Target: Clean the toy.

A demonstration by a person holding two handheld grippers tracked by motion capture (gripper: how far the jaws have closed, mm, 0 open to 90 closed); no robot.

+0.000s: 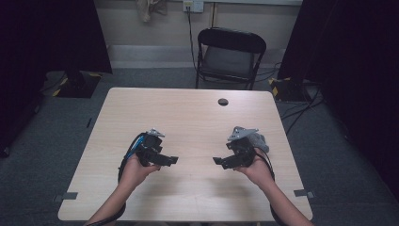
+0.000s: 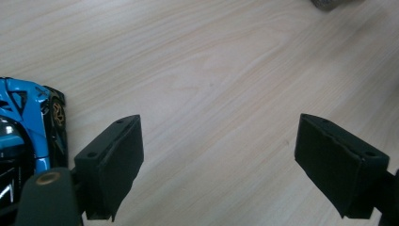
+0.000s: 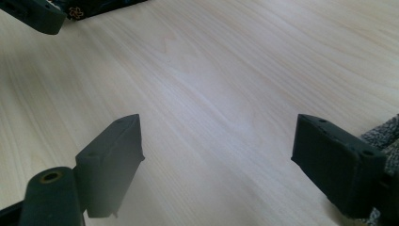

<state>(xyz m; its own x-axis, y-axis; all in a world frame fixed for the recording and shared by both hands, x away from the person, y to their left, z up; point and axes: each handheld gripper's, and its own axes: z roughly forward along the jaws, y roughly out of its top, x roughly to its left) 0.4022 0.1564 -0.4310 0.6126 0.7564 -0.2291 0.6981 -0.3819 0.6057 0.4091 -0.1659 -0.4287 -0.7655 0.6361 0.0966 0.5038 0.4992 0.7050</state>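
Note:
My left gripper point(image 1: 170, 160) hovers over the near left part of the pale wooden table point(image 1: 188, 117), held in a person's hand, with its jaws pointing right. It is open with nothing between the jaws point(image 2: 221, 132). A blue and black toy car point(image 2: 23, 132) lies just beside its left jaw; in the high view the car point(image 1: 136, 142) peeks out behind the gripper. My right gripper point(image 1: 219, 161) faces it from the near right, open and empty point(image 3: 219, 129). A grey speckled cloth point(image 1: 259, 140) lies against its far side, next to its right jaw point(image 3: 383, 136).
A dark round cable hole point(image 1: 223, 101) sits in the table's far middle. A black folding chair point(image 1: 230, 52) stands behind the table. Cables point(image 1: 301, 106) run on the grey floor at the right. Bare wood lies between the two grippers.

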